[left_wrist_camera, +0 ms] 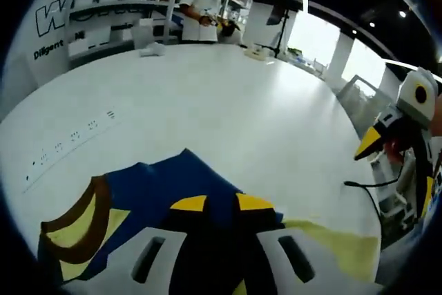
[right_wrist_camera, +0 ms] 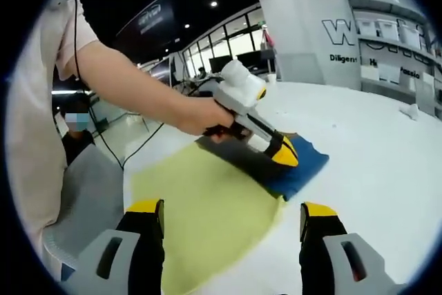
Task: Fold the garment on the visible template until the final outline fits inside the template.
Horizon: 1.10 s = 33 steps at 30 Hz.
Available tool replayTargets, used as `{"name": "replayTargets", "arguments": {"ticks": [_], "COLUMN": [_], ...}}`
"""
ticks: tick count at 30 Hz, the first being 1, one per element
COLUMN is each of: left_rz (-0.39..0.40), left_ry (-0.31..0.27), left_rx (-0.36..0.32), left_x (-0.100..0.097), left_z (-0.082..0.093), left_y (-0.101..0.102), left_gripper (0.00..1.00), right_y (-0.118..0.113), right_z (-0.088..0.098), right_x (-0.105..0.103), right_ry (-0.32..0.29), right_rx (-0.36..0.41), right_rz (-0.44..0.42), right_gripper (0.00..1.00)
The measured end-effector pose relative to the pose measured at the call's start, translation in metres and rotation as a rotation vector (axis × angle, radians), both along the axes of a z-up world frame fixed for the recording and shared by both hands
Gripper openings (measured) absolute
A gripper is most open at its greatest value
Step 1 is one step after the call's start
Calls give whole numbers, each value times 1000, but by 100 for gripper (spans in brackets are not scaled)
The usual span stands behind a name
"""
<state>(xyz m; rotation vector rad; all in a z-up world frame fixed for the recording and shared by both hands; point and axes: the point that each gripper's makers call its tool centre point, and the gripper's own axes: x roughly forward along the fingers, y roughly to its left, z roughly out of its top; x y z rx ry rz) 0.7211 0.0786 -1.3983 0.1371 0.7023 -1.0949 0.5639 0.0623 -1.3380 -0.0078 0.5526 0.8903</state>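
left gripper [right_wrist_camera: 283, 155]: pressed down on blue garment [right_wrist_camera: 300, 167], jaw gap not readable, likely pinning fold | garment: lying on yellow template [right_wrist_camera: 207, 212] upon white table [right_wrist_camera: 373, 164] | right gripper [right_wrist_camera: 231, 229]: spread wide, hovering unladen, probably awaiting next fold

Big white table [left_wrist_camera: 228, 122], rounded edge, glossy top. The blue garment [left_wrist_camera: 176, 188] lies flat on it, with a brown collar band [left_wrist_camera: 83, 215] at one end. It sits partly on a pale yellow template [right_wrist_camera: 207, 212], which spreads out from under the garment toward the table's near edge. Past the garment there's a printed strip of small marks [left_wrist_camera: 69, 143] on the tabletop. Well beyond the garment, at the far edge, some small white bits [left_wrist_camera: 152, 49], too small to make out.
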Motion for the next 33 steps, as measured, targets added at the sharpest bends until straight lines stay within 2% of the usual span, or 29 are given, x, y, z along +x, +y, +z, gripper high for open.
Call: {"name": "replayTargets", "arguments": {"ticks": [2,6,9,13,18,21,23,25,28,33], "left_rz": [9,24,51,97,152,160,152,143,145,94], "left_ry": [-8,-22,-20,-33,-21,-4,6,10,25,4], "left_rx": [-21,-48,-57,-26,6,41,61,104,125,187], "left_x": [-3,-20,-35,-63,-100,-130,-142,-160,-176,-198], "left_z": [9,28,35,39,38,31,26,19,16,14], "left_y": [8,42,76,133,195,230,242,264,284,308], "left_gripper": [14,15,13,13,14,14,13,14,14,15], "right_y": [2,8,14,21,32,40,45,51,58,66], "right_z": [2,3,5,4,0,-1,-3,-6,-9,-16], "right_x": [1,1,0,-4,-13,-21,-27,-34,-43,-58], "right_ry": [-5,-10,-18,-24,-24,-22,-21,-18,-18,-14], "right_rx": [1,-1,-3,-14,-25,-30,-31,-44,-49,-60], "right_rz": [4,17,27,47,71,86,100,117,139,162], "right_gripper": [79,79,78,77,76,75,74,74,73,73]}}
